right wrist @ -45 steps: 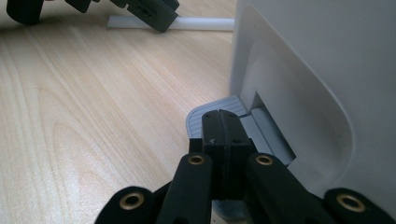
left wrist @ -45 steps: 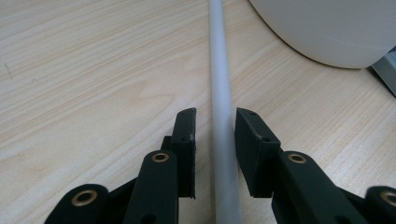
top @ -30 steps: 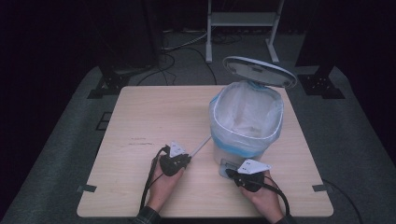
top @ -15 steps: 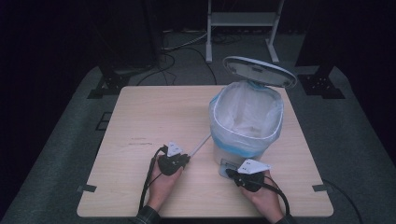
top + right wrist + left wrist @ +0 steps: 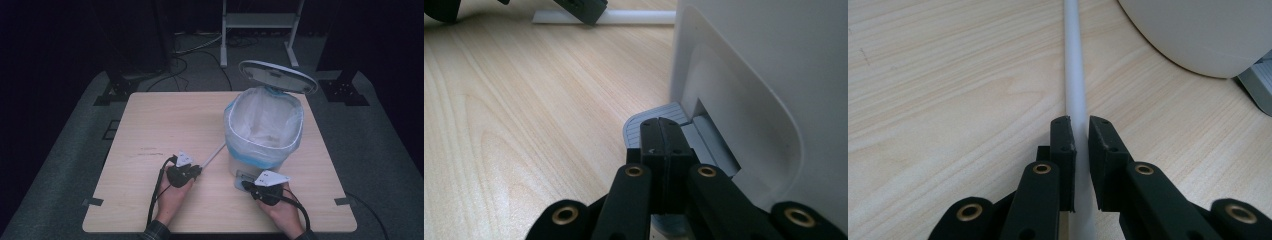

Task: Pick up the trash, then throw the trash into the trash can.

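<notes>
A: What is the left gripper (image 5: pixel 1079 145) doing?

B: Its two black jaws are clamped on a thin white plastic rod (image 5: pixel 1074 75) that lies flat on the pale wooden table (image 5: pixel 165 125). The rod runs between the pads and on toward the foot of the white pedal bin (image 5: pixel 263 131).

A: And the right gripper (image 5: pixel 659 145)?

B: Its jaws are pressed together with no gap and nothing between them. The tips rest on the bin's grey ribbed foot pedal (image 5: pixel 640 124), which sticks out of a recess low in the bin's front wall.

A: Is the bin open?

B: Yes. From the high view, its round white lid (image 5: pixel 277 76) stands tilted up at the back, and a translucent bag with a bluish rim (image 5: pixel 240 150) lines the inside, folded over the edge.

A: Where does it sit?

B: On the right half of the table, just beyond the right hand (image 5: pixel 282 210). The left hand (image 5: pixel 172 197) is near the front edge, left of the bin.

A: Counts?

B: Two grippers, two hands, one rod, one bin with one lid and one pedal, one table. The right gripper view also catches the rod and the other gripper farther off, at the top.
</notes>
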Demonstrator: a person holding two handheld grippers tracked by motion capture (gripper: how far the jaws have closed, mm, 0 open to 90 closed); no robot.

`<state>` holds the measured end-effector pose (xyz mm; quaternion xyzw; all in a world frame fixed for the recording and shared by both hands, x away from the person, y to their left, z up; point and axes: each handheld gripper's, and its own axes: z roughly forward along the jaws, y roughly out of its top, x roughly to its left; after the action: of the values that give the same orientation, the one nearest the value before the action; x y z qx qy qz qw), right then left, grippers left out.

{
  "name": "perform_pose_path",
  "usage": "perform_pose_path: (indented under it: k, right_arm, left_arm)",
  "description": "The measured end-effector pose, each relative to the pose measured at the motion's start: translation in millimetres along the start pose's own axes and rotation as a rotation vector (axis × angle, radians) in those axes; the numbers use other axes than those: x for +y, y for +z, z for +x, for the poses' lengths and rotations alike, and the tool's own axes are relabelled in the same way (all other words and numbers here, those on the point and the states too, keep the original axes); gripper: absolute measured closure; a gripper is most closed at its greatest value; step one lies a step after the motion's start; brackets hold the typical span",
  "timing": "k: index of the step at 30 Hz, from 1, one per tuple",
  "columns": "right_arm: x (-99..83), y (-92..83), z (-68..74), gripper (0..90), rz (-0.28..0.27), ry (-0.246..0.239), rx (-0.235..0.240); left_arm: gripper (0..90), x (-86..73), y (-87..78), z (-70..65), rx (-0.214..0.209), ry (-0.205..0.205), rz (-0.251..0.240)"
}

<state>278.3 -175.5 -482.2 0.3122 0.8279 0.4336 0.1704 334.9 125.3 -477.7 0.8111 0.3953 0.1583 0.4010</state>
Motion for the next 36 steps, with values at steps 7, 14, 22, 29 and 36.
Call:
perform_pose_path:
  k: [7,14,22,29,36]
  right_arm:
    - [0.0,0.0,-0.2,89.8,0.000,0.001,0.001]
    - [0.0,0.0,-0.2,89.8,0.000,0.000,0.001]
    - [0.1,0.0,-0.3,89.8,0.000,0.004,0.003]
    - [0.0,0.0,-1.0,89.8,0.000,0.003,0.005]
    - [0.1,-0.1,-0.8,89.8,0.001,0.007,0.006]
  left_arm:
    - [81.7,2.0,-5.6,1.7,-0.008,-0.010,-0.018]
    - [81.7,3.5,-10.3,1.8,-0.013,-0.013,-0.027]
    - [81.7,4.8,-15.1,3.8,-0.017,-0.023,-0.039]
    - [81.6,9.6,-24.2,6.5,-0.022,-0.031,-0.055]
    - [81.5,14.0,-34.8,12.1,-0.042,-0.032,-0.065]
